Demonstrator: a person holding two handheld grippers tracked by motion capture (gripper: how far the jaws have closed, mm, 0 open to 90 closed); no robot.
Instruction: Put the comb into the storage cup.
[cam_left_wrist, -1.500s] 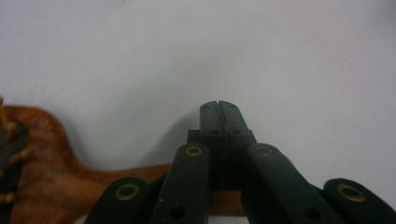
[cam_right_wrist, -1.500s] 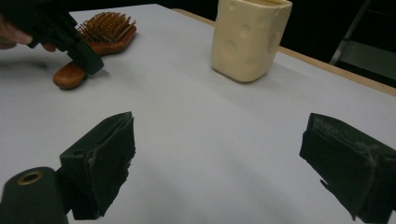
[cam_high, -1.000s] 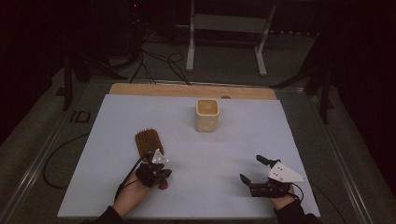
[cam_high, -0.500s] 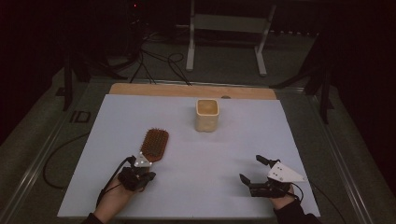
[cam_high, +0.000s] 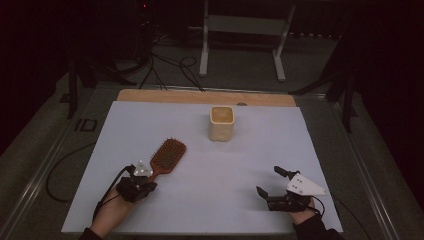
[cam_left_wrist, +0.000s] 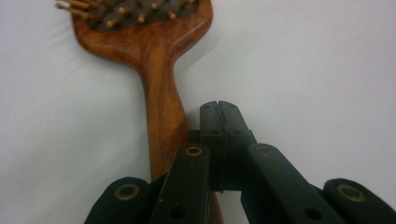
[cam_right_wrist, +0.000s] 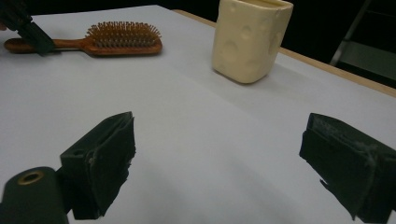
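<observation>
Beside the closed left claw (cam_left_wrist: 218, 122), hairbrush (cam_left_wrist: 159, 70) handle, seemingly touching

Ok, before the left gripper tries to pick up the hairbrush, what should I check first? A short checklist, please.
1. Left gripper jaws open for a grasp: not ok, they are shut against each other.
2. Handle between the jaws: not ok, it runs beside them.
3. Hairbrush flat on the table, bristles up: ok.
4. Cup upright, apart from the brush: ok.
5. Right gripper open, away from the brush: ok.
</observation>
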